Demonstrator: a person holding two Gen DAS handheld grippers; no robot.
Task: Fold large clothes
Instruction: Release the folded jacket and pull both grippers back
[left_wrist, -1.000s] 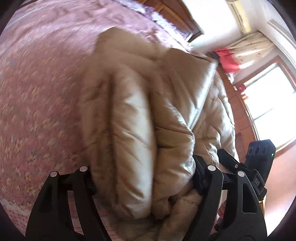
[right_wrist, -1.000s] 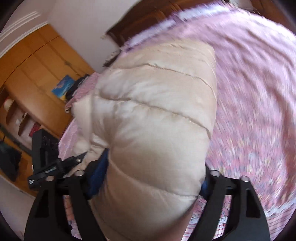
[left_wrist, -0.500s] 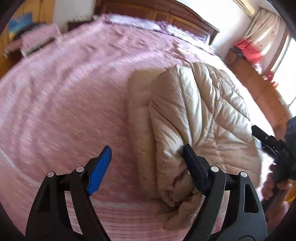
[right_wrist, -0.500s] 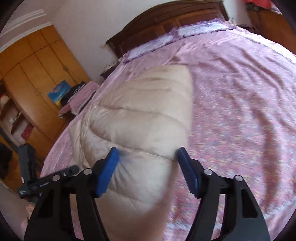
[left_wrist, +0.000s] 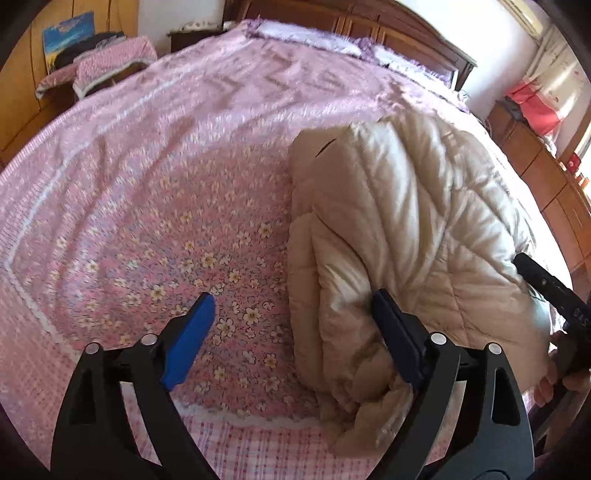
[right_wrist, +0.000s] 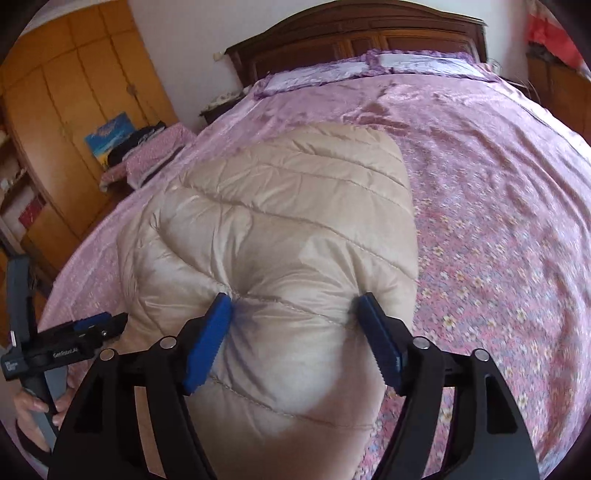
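A beige quilted puffer jacket (left_wrist: 413, 229) lies folded in a thick bundle on the pink floral bedspread (left_wrist: 166, 206). It also shows in the right wrist view (right_wrist: 288, 229). My left gripper (left_wrist: 295, 332) is open over the jacket's left edge; its right finger touches the bundle, its left finger hangs over the bedspread. My right gripper (right_wrist: 295, 332) is open, its blue pads (right_wrist: 208, 343) pressing both sides of a puffy fold. The other gripper shows in each view at the edge, the right gripper (left_wrist: 554, 291) and the left gripper (right_wrist: 70, 339).
A dark wooden headboard (right_wrist: 362, 33) stands at the far end of the bed. An orange wooden wardrobe (right_wrist: 62, 110) and a side table with pink cloth (right_wrist: 147, 155) stand on the left. A wooden cabinet (left_wrist: 546, 173) runs along the right.
Both grippers have let go of the jacket and opened. The jacket has dropped from in front of the cameras onto the bed, and both grippers have pulled back.
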